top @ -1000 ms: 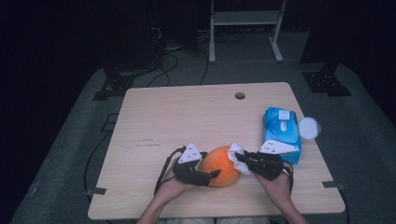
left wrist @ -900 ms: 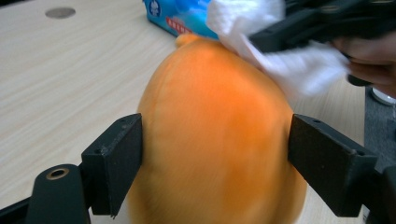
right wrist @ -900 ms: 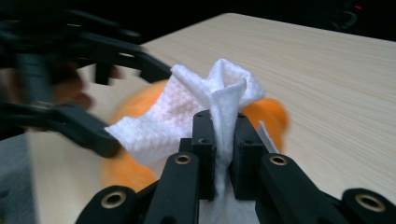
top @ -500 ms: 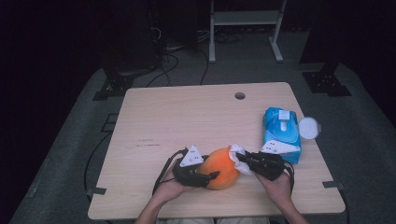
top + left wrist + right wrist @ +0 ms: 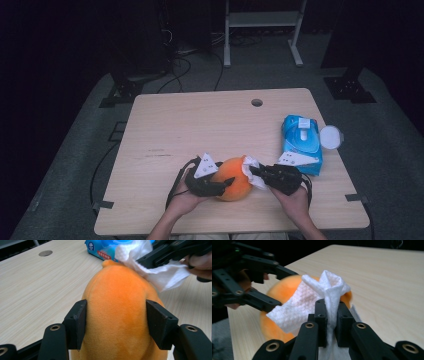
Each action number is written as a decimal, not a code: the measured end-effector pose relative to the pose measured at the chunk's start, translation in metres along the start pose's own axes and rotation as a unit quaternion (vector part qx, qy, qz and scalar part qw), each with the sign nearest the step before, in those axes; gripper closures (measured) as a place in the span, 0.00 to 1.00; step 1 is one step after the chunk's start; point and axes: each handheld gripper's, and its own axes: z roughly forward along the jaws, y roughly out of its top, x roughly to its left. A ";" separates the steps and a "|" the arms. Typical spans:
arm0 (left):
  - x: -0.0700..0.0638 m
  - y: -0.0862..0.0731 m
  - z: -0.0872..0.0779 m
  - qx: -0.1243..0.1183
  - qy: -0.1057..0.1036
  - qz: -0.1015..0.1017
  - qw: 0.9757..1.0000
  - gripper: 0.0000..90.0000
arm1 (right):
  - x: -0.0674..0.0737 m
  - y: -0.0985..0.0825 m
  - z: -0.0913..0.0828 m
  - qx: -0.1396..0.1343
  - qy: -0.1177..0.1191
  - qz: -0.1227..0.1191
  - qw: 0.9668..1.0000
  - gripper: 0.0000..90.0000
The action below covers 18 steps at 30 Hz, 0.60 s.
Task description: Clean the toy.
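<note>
An orange plush toy (image 5: 234,177) lies near the table's front edge between both hands. My left gripper (image 5: 220,186) holds it from the left. Its jaws have just been closing, and in the left gripper view both pads (image 5: 77,320) press into the plush toy (image 5: 117,302). My right gripper (image 5: 255,172) comes in from the right, shut on a crumpled white wipe (image 5: 312,297). The wipe (image 5: 155,272) rests against the toy's top right side. In the right gripper view my right gripper (image 5: 329,307) pinches a fold of the wipe in front of the toy (image 5: 277,290).
A blue pack of wet wipes (image 5: 301,142) lies at the right of the wooden table (image 5: 200,125), with a round white lid (image 5: 331,136) beside it at the table's edge. A small hole (image 5: 257,102) sits near the far edge. Dark floor, cables and a stand lie beyond.
The left gripper's jaws have drawn in against the orange toy. Both hands and the toy stay in about the same place.
</note>
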 end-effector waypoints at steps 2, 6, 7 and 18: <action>0.002 -0.001 0.000 -0.001 -0.001 -0.004 1.000 0.42 | 0.004 0.000 0.000 0.000 0.007 0.000 1.000 0.90; 0.005 -0.003 0.000 -0.001 -0.001 -0.013 1.000 0.42 | 0.025 0.007 0.004 0.002 0.032 -0.044 0.999 0.90; 0.007 -0.004 0.000 -0.001 -0.002 -0.016 1.000 0.42 | 0.026 0.007 0.005 0.006 0.026 -0.055 0.998 0.90; 0.011 -0.008 0.000 -0.005 -0.008 -0.027 1.000 0.42 | 0.023 0.005 0.007 0.010 0.025 -0.051 0.998 0.90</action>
